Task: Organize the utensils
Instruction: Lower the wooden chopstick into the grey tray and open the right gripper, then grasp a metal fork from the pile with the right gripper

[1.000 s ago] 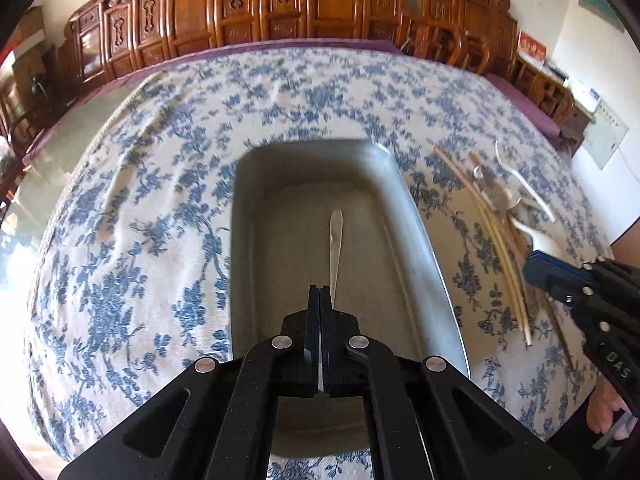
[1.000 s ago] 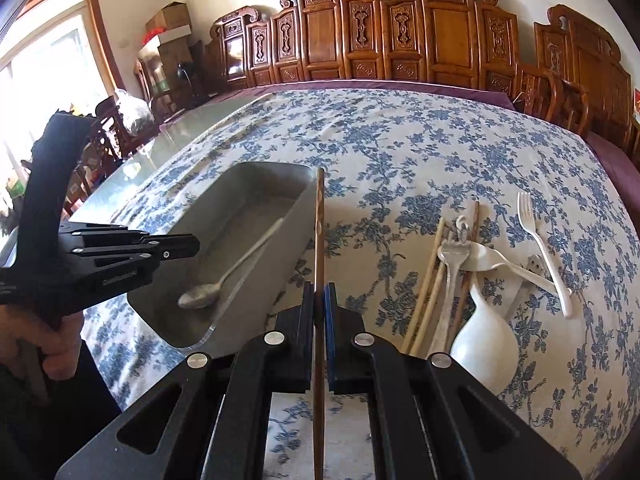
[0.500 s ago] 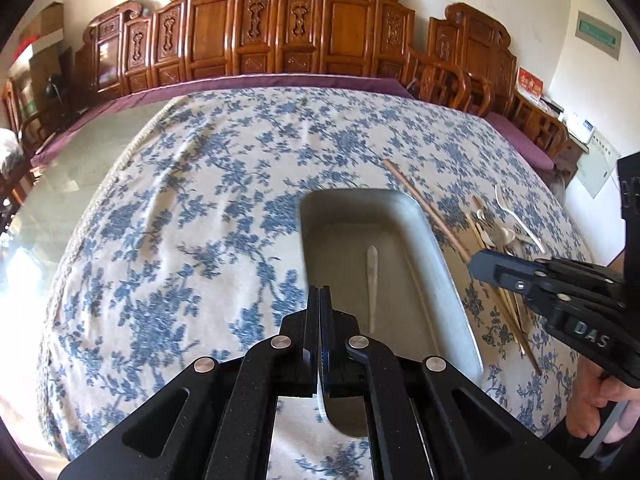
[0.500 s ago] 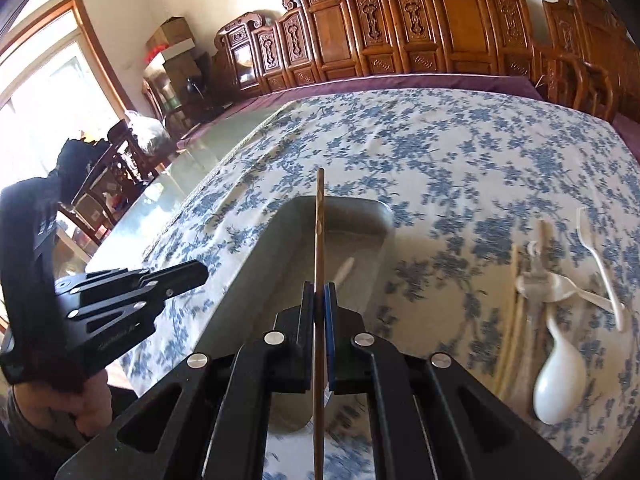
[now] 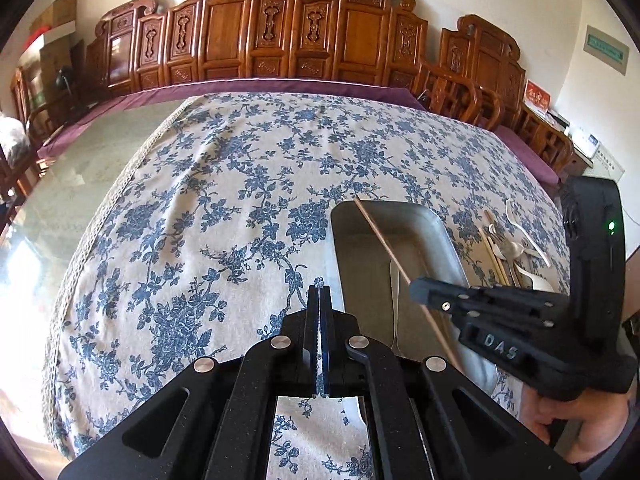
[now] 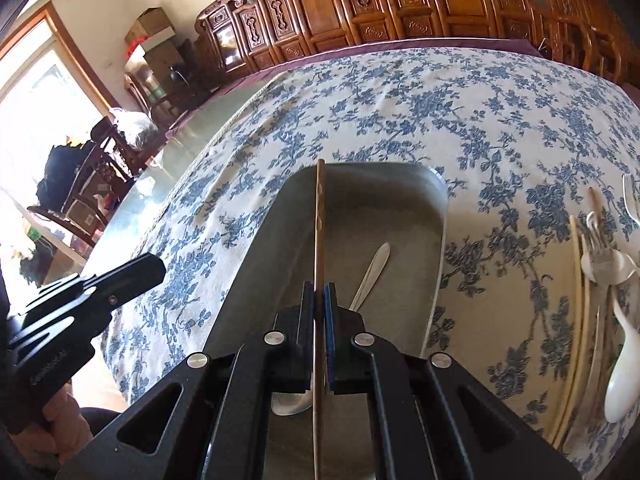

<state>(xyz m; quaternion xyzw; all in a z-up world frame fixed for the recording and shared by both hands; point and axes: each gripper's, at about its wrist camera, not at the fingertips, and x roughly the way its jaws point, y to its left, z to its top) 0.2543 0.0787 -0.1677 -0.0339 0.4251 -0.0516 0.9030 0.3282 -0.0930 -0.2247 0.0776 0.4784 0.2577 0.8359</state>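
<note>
The right hand-held gripper is clenched on a wooden chopstick, which it holds over the metal tray, tip reaching the tray's far rim. A metal spoon lies in the tray. The left hand-held gripper is closed and empty, above the floral cloth on the surface just left of the tray. To the tray's right lie more chopsticks, forks and white spoons.

Bright daylight from a blown-out window at left, glare on the bare glossy tabletop, strong fisheye curvature with dark corner vignetting, slight motion blur on utensils at the right-wrist view's edge.
</note>
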